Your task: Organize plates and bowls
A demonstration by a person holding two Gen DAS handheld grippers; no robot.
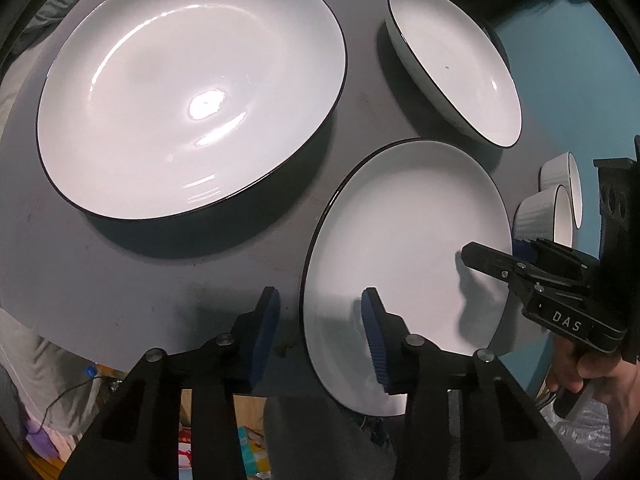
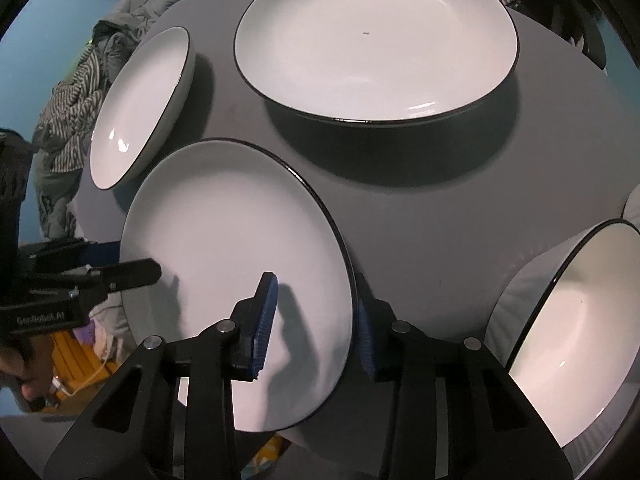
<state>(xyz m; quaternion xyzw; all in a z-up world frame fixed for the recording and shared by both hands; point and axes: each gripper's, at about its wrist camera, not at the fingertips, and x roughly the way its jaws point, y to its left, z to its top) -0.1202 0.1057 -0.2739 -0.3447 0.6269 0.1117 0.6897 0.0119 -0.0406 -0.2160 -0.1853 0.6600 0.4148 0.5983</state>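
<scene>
Grey surface (image 1: pixel 120 280), dishes all apart, nothing stacked yet.
Both tools spread, left tool (image 1: pixel 324 334) and right tool (image 2: pixel 316 326) straddling opposite rims of flat plate (image 1: pixel 404 248).

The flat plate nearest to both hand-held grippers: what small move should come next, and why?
Probably close both on its rim. The flat plate lies at the table edge, and each hand-held gripper, left and right, is open with one finger over the plate and one outside the rim, on opposite sides. Neither grips it yet, so lifting must wait.
</scene>
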